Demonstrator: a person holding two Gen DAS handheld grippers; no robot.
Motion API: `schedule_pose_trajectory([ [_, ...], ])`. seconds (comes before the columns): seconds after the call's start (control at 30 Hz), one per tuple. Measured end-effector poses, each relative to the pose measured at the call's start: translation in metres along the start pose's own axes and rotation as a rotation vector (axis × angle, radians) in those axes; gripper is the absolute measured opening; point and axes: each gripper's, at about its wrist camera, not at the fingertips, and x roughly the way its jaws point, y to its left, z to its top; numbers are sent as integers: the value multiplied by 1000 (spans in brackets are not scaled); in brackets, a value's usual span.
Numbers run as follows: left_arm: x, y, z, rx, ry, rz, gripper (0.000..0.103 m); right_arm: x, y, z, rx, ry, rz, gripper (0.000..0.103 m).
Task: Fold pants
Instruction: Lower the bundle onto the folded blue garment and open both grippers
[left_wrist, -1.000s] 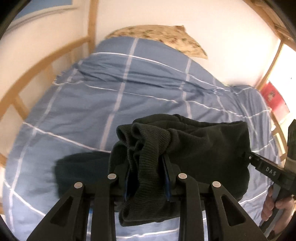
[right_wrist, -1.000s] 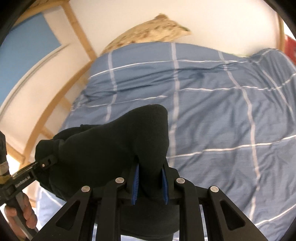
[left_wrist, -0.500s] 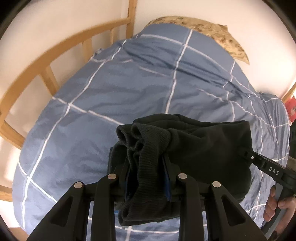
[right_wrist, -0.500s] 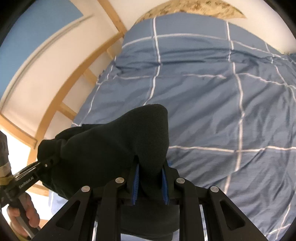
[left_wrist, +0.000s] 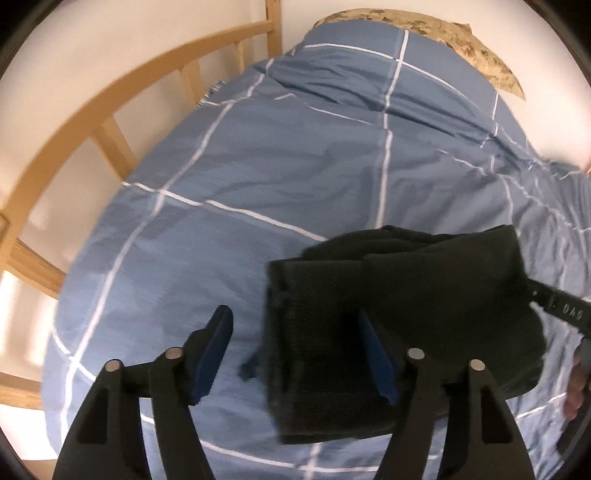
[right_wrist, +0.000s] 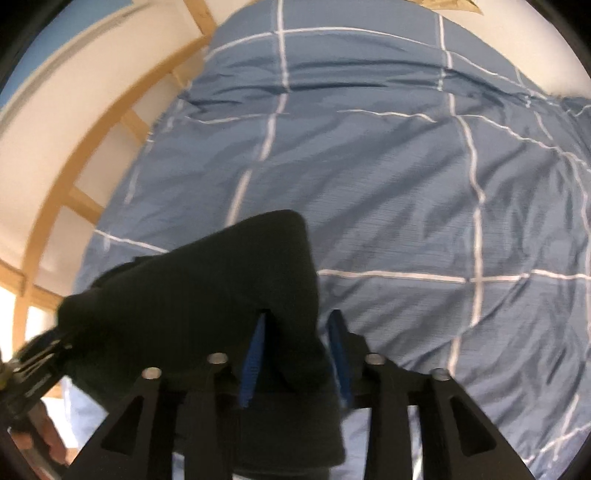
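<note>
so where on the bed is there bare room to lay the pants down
The blue checked duvet lies bare from the black pants up to the pillow and across to the wooden rail. It is crowded only near the opening grippers.

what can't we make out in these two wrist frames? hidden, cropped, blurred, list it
- Left wrist view: the lower edge of the pants is hidden behind the left gripper, whose fingers are opening; motion blur smears the fabric.
- Left wrist view: the right gripper is cut off by the frame's right edge.
- Right wrist view: whether the right gripper's opening fingers still touch the cloth; dark fabric and blur hide it.
- Both views: the duvet under the pants.
</note>
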Motion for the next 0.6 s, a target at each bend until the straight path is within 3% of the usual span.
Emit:
schedule_pose_trajectory([
  [0.03,-2,0,-1,11,0,9,71,1,0,1,3,6,-22,48],
  [0.17,-14,5,-3,27,-18,96,73,-6,1,1,-13,3,-82,49],
  [0.2,-19,7,-3,16,-22,108,72,-9,2,1,-21,-1,-108,54],
  [0.33,-45,3,-7,41,-81,186,73,-30,8,0,-66,-65,-194,58],
  [0.43,-68,-10,-13,68,-119,188,78,-58,8,-6,-99,-143,-206,75],
  [0.6,-105,-39,-26,101,-167,162,85,-109,-4,-20,-114,-252,-191,76],
])
